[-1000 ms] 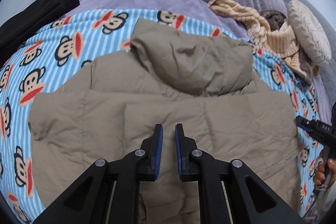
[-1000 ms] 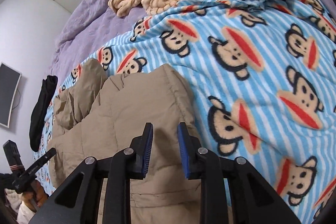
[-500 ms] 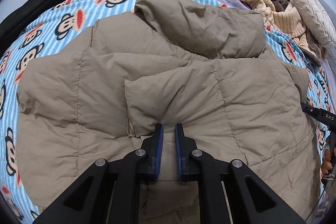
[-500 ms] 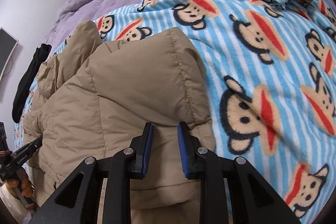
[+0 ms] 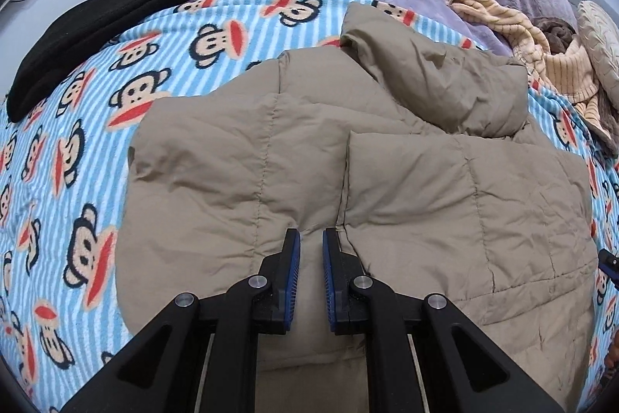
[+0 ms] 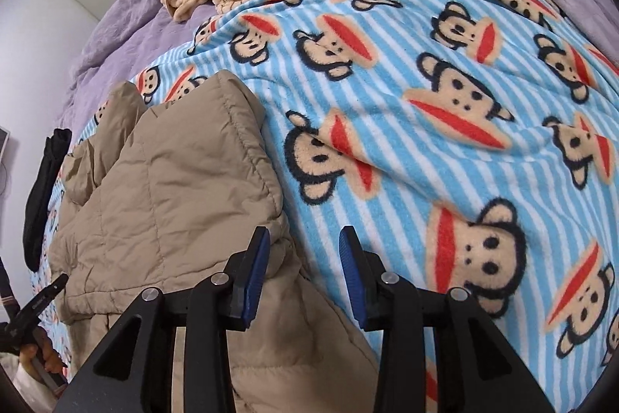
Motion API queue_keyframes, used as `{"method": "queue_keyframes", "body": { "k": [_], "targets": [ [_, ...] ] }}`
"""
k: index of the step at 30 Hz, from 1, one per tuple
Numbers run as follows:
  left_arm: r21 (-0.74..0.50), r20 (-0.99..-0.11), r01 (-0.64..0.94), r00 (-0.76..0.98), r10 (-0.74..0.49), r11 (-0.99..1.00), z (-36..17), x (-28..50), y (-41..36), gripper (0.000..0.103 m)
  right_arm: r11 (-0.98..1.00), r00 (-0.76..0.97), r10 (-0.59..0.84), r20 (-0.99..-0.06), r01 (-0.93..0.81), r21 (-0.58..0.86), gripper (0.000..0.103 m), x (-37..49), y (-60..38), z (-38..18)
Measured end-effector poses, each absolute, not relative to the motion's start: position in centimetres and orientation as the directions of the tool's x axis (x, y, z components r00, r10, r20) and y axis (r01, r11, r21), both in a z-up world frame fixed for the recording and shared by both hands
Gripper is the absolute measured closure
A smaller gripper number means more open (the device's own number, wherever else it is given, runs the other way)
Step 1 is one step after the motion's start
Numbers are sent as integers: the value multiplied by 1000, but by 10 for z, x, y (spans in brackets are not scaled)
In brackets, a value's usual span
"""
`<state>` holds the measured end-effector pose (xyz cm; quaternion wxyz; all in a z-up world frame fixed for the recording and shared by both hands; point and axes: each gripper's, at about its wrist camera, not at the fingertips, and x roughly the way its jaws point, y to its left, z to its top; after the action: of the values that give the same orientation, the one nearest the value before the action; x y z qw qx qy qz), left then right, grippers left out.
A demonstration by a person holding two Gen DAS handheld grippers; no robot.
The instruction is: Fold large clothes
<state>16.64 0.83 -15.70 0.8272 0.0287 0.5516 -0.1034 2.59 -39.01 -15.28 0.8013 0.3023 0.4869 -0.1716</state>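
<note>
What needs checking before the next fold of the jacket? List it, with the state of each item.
1. Right claw released: ok, open, nothing between its pads.
2. Left claw released: ok, a narrow gap, no fabric in it.
3. Both sleeves folded in over the jacket: ok, two panels meet near the middle.
4. Hood flat: not ok, it lies rumpled at the top.
5. Room on the monkey blanket around the jacket: ok on the right; the black garment and striped sweater lie apart from it.
6. Bottom hem even: cannot tell, the claws hide it.
</note>
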Motion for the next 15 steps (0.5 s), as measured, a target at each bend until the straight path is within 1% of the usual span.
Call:
{"method": "queue_keyframes", "body": {
  "k": [3, 8, 12, 15],
  "targets": [
    [-73, -914, 202, 379, -147, 977, -146, 155, 8, 90, 750, 462, 38, -886, 572, 331, 62, 18, -384, -151],
    [-126, -896, 227, 391, -209, 966, -135, 138, -1, 90, 747, 478, 41, -877, 568, 344, 62, 11, -375, -146],
    [-82, -919, 248, 357, -169, 965, -157, 137, -17, 90, 761, 480, 38, -876, 554, 337, 62, 28, -370, -149],
    [-41, -926, 223, 358, -121, 974, -176, 142, -19, 90, 791, 433, 11, -901, 547, 273, 62, 43, -363, -163]
  ]
}}
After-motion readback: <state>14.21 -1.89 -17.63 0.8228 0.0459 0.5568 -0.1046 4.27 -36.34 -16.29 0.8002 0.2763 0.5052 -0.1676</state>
